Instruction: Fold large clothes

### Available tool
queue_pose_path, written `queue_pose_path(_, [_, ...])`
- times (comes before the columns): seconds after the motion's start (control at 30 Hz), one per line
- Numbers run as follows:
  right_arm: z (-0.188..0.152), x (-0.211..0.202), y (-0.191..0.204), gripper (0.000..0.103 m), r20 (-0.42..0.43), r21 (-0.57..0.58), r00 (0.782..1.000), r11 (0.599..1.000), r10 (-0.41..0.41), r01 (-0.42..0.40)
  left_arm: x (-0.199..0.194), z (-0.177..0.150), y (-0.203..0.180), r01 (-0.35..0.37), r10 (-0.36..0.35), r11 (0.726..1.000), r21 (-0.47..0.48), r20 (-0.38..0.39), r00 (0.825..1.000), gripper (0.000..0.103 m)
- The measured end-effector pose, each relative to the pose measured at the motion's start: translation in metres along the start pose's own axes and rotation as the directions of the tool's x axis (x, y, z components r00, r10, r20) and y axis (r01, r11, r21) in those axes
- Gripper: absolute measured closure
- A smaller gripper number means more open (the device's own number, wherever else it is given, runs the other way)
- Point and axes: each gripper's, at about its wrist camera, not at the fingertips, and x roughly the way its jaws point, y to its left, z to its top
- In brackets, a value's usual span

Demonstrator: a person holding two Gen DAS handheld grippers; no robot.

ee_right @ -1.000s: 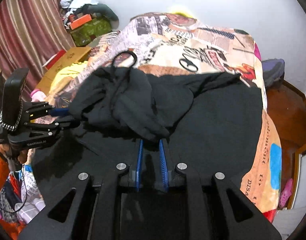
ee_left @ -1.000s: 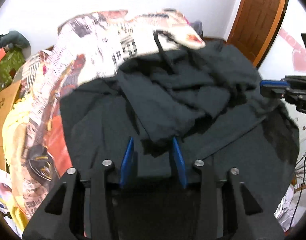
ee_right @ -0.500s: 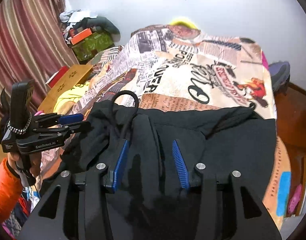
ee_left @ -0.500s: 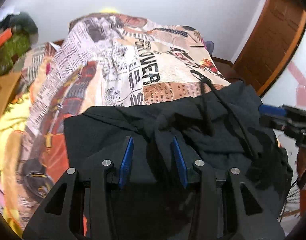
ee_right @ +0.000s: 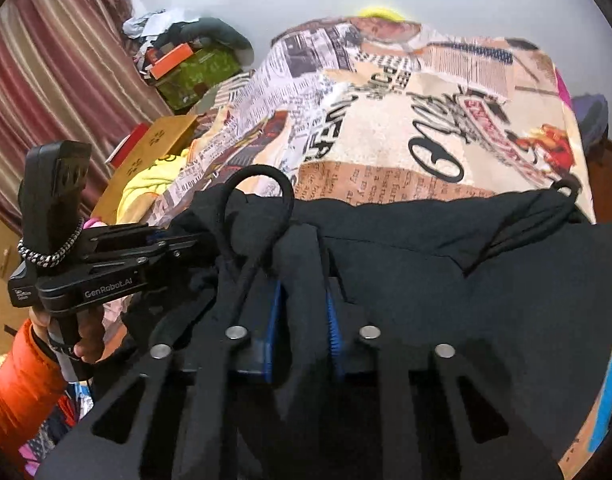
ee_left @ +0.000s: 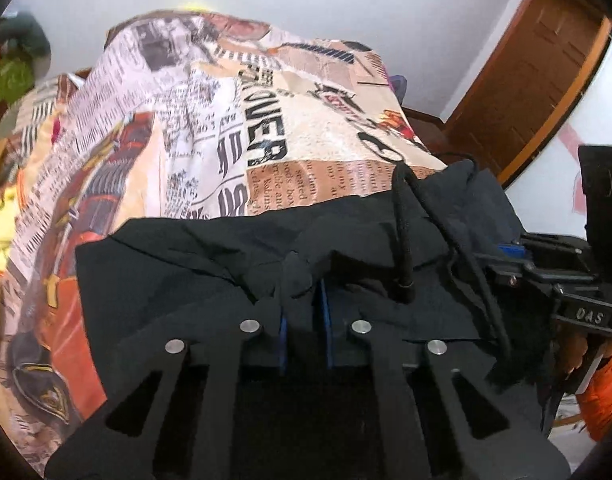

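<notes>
- The left gripper (ee_left: 304,300) is closing, its blue pads pinching a ridge of the black garment (ee_left: 186,264).
- The right gripper (ee_right: 302,308) is closing too, a fold of the same cloth between its pads.
- Folding looks barely begun: one bunched edge gripped, most folds left.
- The garment lies rumpled on the printed bedspread (ee_right: 446,128), near edge, drawstring (ee_right: 258,216) looping loose.

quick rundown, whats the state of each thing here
black garment: lying crumpled on the bed, folding not finished
drawcord: loose, looped over the fabric
left gripper: closing, fabric pinched between its fingers
right gripper: closing, fabric pinched between its fingers
printed bedsheet: spread over the bed
wooden door: cannot tell
</notes>
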Motion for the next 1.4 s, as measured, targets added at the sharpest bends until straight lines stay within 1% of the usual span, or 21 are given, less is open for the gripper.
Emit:
queue_pose_path(0.1, [-0.004,-0.015,0.007,0.093,0.027,-0.016,1.000,1.000,0.008,-0.007,-0.023,-0.005,-0.011,-0.005,0.004,0.999,0.039,0.034,0.999,0.094])
queue_pose_path(0.23, [-0.015,-0.038,0.020,0.094,0.058,-0.047,0.998,0.999,0.004,-0.001,-0.059,-0.013,-0.028,-0.007,0.002,0.997,0.074,0.076,0.997,0.095])
queue_pose_path(0.33, [-0.022,-0.051,0.028,0.094,0.058,-0.064,0.998,0.998,-0.003,0.007,-0.079,-0.023,-0.040,-0.007,-0.002,0.995,0.095,0.092,0.996,0.095])
queue_pose_path(0.47, [-0.032,-0.068,0.033,0.093,0.038,-0.047,0.999,0.999,-0.009,0.011,-0.099,-0.042,-0.058,-0.004,-0.010,0.991,0.135,0.102,0.995,0.095])
queue_pose_path(0.6, [-0.040,-0.082,0.034,0.091,0.031,-0.038,0.999,0.999,-0.021,0.022,-0.108,-0.063,-0.068,-0.006,-0.007,0.987,0.158,0.083,0.996,0.095])
queue_pose_path(0.7, [-0.044,-0.093,0.034,0.091,0.045,-0.030,0.998,0.999,-0.037,0.038,-0.108,-0.081,-0.073,-0.034,0.025,0.981,0.191,0.050,0.998,0.095])
queue_pose_path(0.8, [-0.046,-0.102,0.033,0.091,0.061,-0.012,0.998,0.999,-0.032,0.033,-0.109,-0.098,-0.078,-0.064,0.061,0.971,0.230,0.019,0.998,0.095])
queue_pose_path(0.87, [-0.045,-0.107,0.032,0.091,0.077,0.001,0.996,0.999,-0.041,0.041,-0.112,-0.107,-0.080,-0.090,0.091,0.963,0.255,0.008,0.996,0.092])
queue_pose_path(0.93, [-0.043,-0.107,0.032,0.091,0.086,0.010,0.994,0.998,-0.060,0.060,-0.119,-0.112,-0.079,-0.108,0.108,0.960,0.260,0.014,0.994,0.090])
queue_pose_path(1.0, [-0.040,-0.106,0.032,0.091,0.089,0.018,0.993,0.997,-0.076,0.075,-0.128,-0.113,-0.075,-0.117,0.114,0.963,0.244,0.028,0.993,0.083])
queue_pose_path(1.03, [-0.037,-0.104,0.033,0.091,0.089,0.024,0.993,0.997,-0.079,0.077,-0.135,-0.113,-0.072,-0.122,0.116,0.966,0.229,0.041,0.992,0.075])
queue_pose_path(1.07, [-0.034,-0.102,0.034,0.091,0.090,0.029,0.993,0.997,-0.080,0.078,-0.140,-0.112,-0.069,-0.126,0.117,0.968,0.218,0.054,0.992,0.068])
queue_pose_path(1.13, [-0.031,-0.100,0.037,0.091,0.096,0.030,0.992,0.996,-0.082,0.079,-0.156,-0.108,-0.064,-0.150,0.132,0.969,0.196,0.102,0.986,0.067])
queue_pose_path(1.23, [-0.012,-0.091,0.045,0.091,0.108,0.018,0.992,0.997,-0.072,0.071,-0.175,-0.096,-0.061,-0.182,0.151,0.967,0.180,0.172,0.973,0.066])
queue_pose_path(1.27, [-0.005,-0.087,0.049,0.091,0.110,0.013,0.992,0.998,-0.067,0.066,-0.180,-0.089,-0.058,-0.194,0.159,0.966,0.171,0.200,0.967,0.063])
queue_pose_path(1.33, [0.007,-0.077,0.056,0.090,0.104,0.001,0.993,0.998,-0.055,0.055,-0.185,-0.075,-0.053,-0.215,0.176,0.965,0.153,0.233,0.956,0.058])
queue_pose_path(1.4, [0.017,-0.063,0.059,0.086,0.085,-0.004,0.996,0.999,-0.040,0.041,-0.181,-0.059,-0.045,-0.231,0.192,0.963,0.137,0.249,0.949,0.057])
